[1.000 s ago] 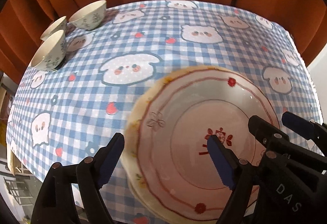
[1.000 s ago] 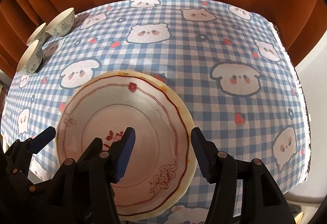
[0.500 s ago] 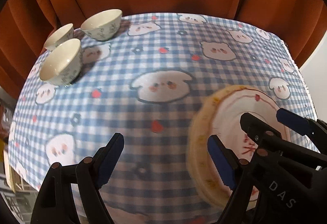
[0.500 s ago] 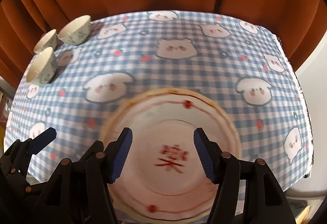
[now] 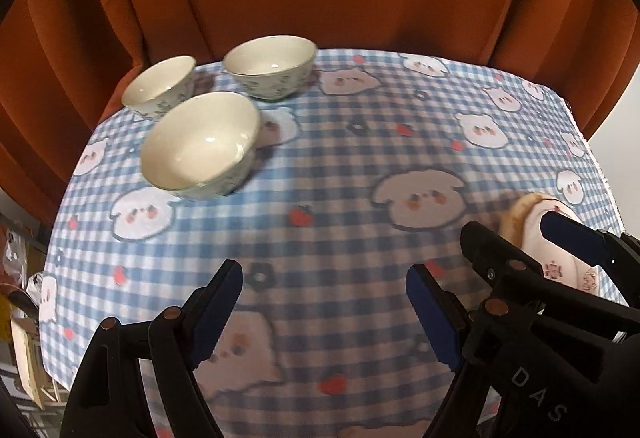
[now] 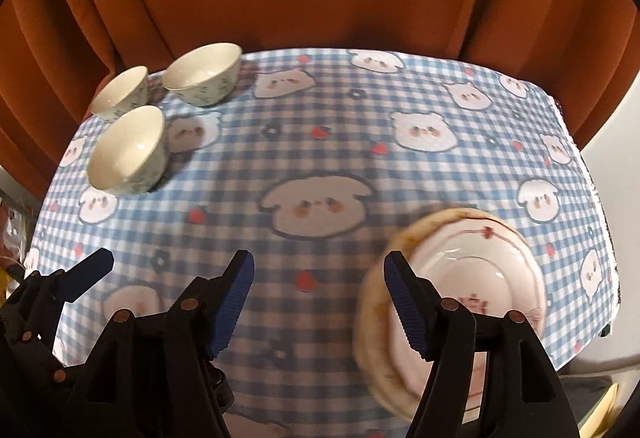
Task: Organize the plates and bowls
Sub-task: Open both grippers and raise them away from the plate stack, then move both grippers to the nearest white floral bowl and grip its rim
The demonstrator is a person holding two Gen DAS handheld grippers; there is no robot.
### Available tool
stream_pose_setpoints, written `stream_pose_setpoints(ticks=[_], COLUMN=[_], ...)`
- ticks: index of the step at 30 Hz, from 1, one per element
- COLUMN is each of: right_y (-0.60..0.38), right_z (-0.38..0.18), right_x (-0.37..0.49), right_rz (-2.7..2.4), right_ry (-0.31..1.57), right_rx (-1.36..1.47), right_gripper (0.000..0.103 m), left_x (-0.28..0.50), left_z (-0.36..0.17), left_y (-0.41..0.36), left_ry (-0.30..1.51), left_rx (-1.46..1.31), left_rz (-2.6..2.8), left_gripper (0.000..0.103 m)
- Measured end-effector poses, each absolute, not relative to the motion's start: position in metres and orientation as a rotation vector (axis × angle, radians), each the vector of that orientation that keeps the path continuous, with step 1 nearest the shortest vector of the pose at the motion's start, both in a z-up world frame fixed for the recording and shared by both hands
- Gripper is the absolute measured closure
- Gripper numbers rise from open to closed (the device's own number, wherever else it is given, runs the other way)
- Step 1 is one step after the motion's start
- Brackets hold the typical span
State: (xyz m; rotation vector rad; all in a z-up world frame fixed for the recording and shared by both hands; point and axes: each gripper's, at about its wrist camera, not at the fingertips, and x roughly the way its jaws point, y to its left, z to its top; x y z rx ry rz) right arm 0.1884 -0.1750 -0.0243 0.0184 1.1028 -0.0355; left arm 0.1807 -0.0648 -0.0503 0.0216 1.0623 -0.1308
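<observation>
The stacked plates [image 6: 472,278] lie at 4 o'clock of the right gripper [image 6: 318,296], whose empty jaws have just been opening. The left gripper [image 5: 324,308] gapes wide (nothing between); 3 bowls [image 5: 200,144] sit at 11 o'clock.

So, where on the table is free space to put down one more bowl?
The checked cloth is bare across its middle, between the three bowls at far left and the plate stack at near right. The far-right part is bare too. Only the bowls' corner is crowded.
</observation>
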Motion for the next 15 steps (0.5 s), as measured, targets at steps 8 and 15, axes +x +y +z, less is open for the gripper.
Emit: stream_pose_setpoints(ticks=[8,15], right_y=[-0.124,-0.078], right_z=[-0.025,-0.019], right_x=[0.202,0.232], right_rz=[-0.064,-0.077], right_ry=[1.11,1.098], right_rx=[0.057,0.063], right_gripper=[0.029,0.026], left_x=[0.2,0.226], left_z=[-0.049,-0.046], left_y=[-0.012,0.03], left_ry=[1.068,1.06], left_rx=[0.052,0.065], left_rz=[-0.144,-0.114], left_gripper=[0.018,0.018])
